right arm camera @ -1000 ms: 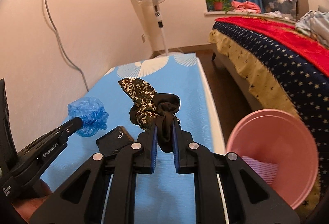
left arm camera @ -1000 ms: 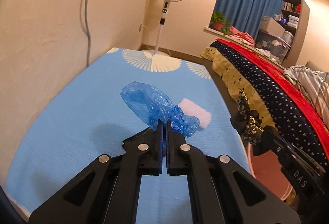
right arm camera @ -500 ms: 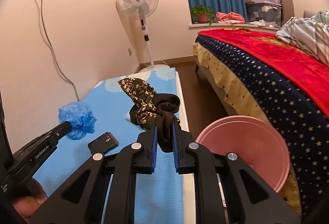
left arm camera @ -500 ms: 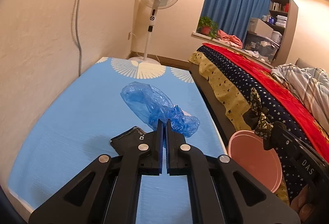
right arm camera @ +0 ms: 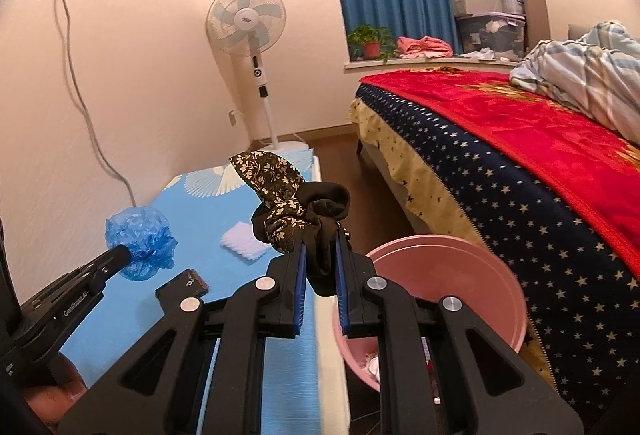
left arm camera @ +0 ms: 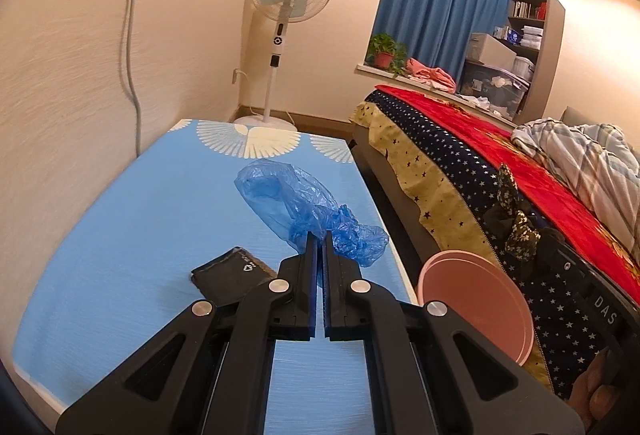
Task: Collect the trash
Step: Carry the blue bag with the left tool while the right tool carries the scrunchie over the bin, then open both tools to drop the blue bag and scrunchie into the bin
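Observation:
My left gripper [left arm camera: 319, 239] is shut on a crumpled blue plastic bag [left arm camera: 296, 207] and holds it above the blue mat [left arm camera: 120, 215]; the bag also shows in the right wrist view [right arm camera: 140, 241]. My right gripper [right arm camera: 320, 247] is shut on a dark floral cloth [right arm camera: 288, 203], held up over the mat's right edge, beside the pink bin [right arm camera: 452, 283]. The bin [left arm camera: 472, 295] stands on the floor between mat and bed, with some scraps inside. The cloth also shows in the left wrist view [left arm camera: 512, 219].
A black pouch [left arm camera: 232, 271] and a white pad [right arm camera: 244, 241] lie on the mat. A standing fan [left arm camera: 288, 19] is at the mat's far end. A bed [right arm camera: 520, 155] with a red and starred cover runs along the right. The wall is at left.
Both grippers have swung right and pulled back, each still holding its item. The pink bin has come closer under the right gripper. The black pouch now lies uncovered on the mat.

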{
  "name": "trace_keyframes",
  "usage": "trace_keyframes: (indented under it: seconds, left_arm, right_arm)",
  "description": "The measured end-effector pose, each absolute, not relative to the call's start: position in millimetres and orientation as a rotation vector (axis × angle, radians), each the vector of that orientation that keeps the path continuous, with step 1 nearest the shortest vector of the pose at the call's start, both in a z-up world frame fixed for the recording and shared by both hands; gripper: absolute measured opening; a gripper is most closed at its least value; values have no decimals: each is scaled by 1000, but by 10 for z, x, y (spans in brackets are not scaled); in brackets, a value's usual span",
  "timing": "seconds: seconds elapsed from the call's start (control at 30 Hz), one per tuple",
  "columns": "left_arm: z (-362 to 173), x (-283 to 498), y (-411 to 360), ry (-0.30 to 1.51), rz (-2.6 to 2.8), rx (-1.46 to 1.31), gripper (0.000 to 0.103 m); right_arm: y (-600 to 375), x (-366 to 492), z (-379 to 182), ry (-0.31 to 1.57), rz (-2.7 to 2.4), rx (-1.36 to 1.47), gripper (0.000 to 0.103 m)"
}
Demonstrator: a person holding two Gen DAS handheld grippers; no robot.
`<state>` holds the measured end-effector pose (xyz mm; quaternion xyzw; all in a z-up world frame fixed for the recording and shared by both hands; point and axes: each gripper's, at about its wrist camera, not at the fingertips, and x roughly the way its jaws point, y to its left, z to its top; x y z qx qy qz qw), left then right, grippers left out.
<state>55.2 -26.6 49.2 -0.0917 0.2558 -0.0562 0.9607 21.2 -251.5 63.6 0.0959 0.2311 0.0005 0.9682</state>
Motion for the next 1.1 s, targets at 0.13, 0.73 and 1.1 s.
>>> trace_keyframes:
  seconds: [0.13, 0.73, 1.1]
  left_arm:
    - [482, 562, -370, 519, -132, -179, 2]
    - [356, 655, -1064, 539, -262, -128, 2]
    - [242, 757, -1445, 566, -344, -117, 2]
  right_arm:
    - [-2618, 187, 631, 461, -32, 204, 13]
    - [-3206, 178, 550, 459, -211, 233, 13]
    - [-3429, 225, 462, 488, -287, 252, 13]
